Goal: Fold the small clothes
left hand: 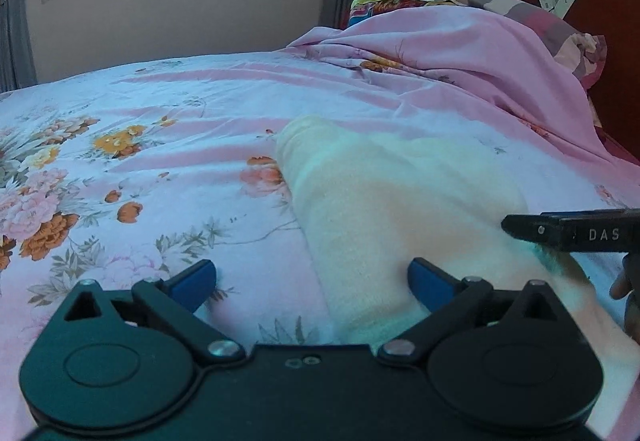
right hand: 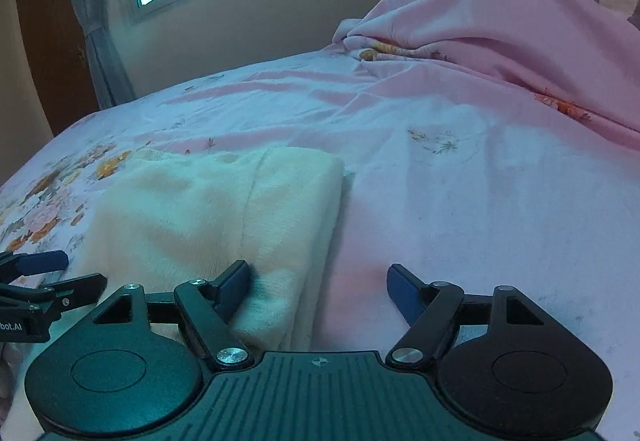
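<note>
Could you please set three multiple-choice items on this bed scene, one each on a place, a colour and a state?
1. Where does the folded cloth lie?
A on the floral bedsheet
B on the windowsill
C on the floor
2. What colour is the cloth?
A dark blue
B cream
C red
3. How does the right gripper stand?
A shut on the cloth
B shut, empty
C open

Answers: 1 A, the sheet surrounds it; 2 B, pale cream pile; 3 C, the pads stand apart, gripping nothing.
</note>
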Demonstrator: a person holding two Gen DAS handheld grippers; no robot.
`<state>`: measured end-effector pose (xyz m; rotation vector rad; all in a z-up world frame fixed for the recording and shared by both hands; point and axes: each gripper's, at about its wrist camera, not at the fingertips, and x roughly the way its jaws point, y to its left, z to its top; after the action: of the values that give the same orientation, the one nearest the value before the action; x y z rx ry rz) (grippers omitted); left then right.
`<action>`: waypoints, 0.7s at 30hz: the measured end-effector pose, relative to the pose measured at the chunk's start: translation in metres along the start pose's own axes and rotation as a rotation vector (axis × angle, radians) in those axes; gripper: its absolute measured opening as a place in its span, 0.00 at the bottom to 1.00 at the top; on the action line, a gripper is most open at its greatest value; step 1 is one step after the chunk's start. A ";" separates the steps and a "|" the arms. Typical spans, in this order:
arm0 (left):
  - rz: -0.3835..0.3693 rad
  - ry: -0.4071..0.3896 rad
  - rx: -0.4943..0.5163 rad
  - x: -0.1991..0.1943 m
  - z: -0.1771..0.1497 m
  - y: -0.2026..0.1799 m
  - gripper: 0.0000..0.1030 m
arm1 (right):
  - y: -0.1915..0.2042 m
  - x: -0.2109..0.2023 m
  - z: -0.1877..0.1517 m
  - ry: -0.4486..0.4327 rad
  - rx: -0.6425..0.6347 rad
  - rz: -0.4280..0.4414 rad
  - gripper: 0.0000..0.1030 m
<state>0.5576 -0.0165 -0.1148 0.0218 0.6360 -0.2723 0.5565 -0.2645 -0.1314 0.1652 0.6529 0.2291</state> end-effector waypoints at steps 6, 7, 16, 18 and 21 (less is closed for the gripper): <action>0.025 -0.040 0.065 -0.026 0.009 -0.011 0.94 | 0.011 -0.046 0.003 -0.120 -0.015 0.058 0.49; 0.011 -0.032 0.066 -0.028 0.007 -0.012 0.95 | 0.013 -0.051 0.000 -0.134 -0.027 0.073 0.49; 0.010 -0.079 -0.080 -0.016 0.021 0.012 0.85 | 0.011 -0.046 0.006 -0.127 -0.062 0.054 0.49; 0.032 -0.089 -0.116 -0.003 0.037 0.025 0.85 | 0.010 -0.038 0.019 -0.145 -0.073 0.035 0.49; 0.056 -0.065 -0.120 0.028 0.053 0.033 0.88 | 0.005 -0.012 0.041 -0.162 -0.045 0.028 0.49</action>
<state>0.6186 0.0033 -0.0902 -0.0835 0.5856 -0.1796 0.5718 -0.2661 -0.0909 0.1484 0.4847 0.2545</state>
